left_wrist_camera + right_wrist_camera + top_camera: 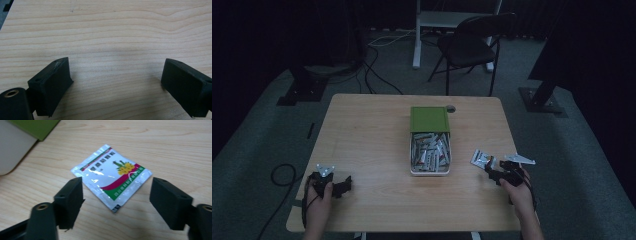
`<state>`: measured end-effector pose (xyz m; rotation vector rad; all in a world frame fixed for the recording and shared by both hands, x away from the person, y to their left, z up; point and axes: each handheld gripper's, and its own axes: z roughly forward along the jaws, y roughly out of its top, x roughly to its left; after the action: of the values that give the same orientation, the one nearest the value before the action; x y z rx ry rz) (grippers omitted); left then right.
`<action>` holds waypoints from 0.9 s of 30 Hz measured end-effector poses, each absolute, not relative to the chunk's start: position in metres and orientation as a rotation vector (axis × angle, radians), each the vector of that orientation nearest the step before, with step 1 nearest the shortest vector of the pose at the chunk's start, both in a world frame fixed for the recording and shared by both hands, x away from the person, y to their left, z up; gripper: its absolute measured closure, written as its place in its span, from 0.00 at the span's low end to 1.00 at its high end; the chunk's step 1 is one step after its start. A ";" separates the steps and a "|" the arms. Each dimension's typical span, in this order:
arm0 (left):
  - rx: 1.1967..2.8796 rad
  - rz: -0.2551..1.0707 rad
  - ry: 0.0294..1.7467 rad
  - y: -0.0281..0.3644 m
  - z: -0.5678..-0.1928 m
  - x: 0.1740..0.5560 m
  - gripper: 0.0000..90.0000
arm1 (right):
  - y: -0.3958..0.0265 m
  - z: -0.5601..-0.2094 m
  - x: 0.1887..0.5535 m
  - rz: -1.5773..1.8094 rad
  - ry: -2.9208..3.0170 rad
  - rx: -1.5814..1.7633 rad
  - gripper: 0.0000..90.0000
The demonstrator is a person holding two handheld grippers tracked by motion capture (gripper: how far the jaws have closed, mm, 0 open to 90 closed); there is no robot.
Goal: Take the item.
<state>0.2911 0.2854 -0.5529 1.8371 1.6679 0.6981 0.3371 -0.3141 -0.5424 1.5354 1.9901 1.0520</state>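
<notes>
From the high view, a wooden table (372, 145) carries a white box (430, 170) near its middle, packed with small sachets (430, 150); the box's green lid (429, 119) is slid toward the far edge, leaving the near part uncovered. A single foil sachet (479, 158) lies flat on the surface near the right edge, well apart from the box. The right gripper (493, 171) sits just behind it, held in the person's right hand (518, 187). The left gripper (343, 184) rests near the near left corner, in the left hand (319, 200).

In the left gripper view, the left gripper (115, 80) has its jaws spread wide, with bare wood grain between them.

In the right gripper view, the right gripper (116, 202) has its jaws standing apart, clear of the foil sachet (111, 176). The sachet lies flat on the surface just ahead of the tips, its silver face printed with yellow flowers and red and green bands. A corner of the white box (12, 150) and its green lid (37, 127) show at the upper left.
</notes>
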 end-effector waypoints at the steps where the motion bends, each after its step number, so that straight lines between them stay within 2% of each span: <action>1: 1.837 0.698 1.668 0.285 -0.553 0.291 0.11 | -0.313 -0.542 0.336 1.057 1.997 1.537 0.27; 12: 1.838 0.697 1.668 0.285 -0.553 0.291 0.11 | -0.298 -0.543 0.328 1.133 2.083 1.454 0.22; 27: 1.839 0.697 1.668 0.285 -0.553 0.291 0.11 | -0.270 -0.544 0.323 1.198 2.260 1.223 0.23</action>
<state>0.2911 0.2855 -0.5528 1.8388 1.6684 0.6966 0.3232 -0.2696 -0.5438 1.2234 2.2601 1.1983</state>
